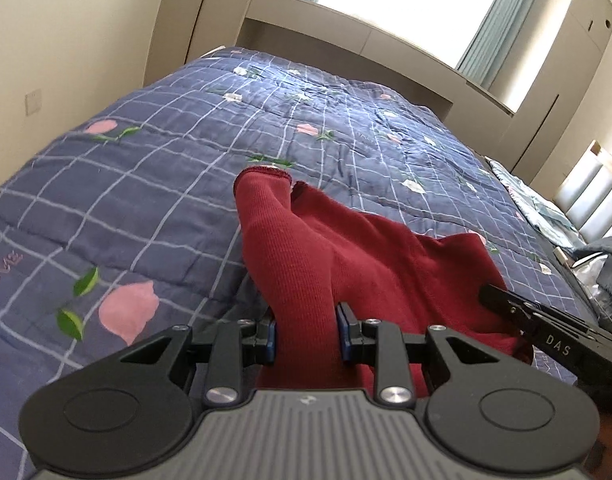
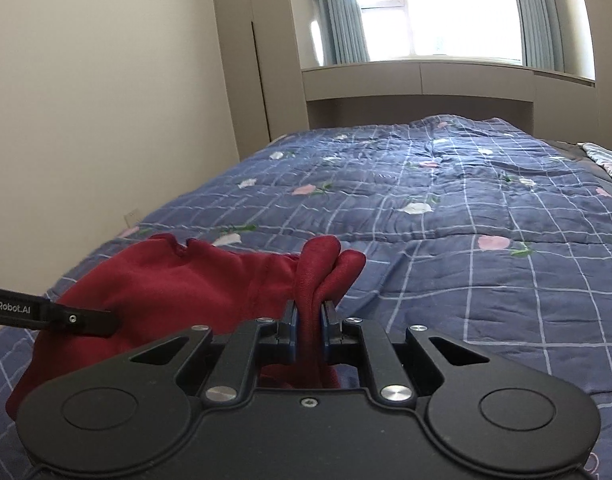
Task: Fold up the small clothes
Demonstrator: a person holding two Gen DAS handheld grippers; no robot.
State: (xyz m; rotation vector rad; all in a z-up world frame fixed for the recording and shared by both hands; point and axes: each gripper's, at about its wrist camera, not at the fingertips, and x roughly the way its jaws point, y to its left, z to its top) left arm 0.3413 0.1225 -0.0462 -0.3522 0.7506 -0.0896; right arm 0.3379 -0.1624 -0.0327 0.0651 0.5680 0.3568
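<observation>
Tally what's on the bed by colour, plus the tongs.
Red garment: 1
Blue quilt: 1
Pale cloth at the bed's far edge: 1
Black tongs, left and right, both clamped on the garment: 2
Total: 5
</observation>
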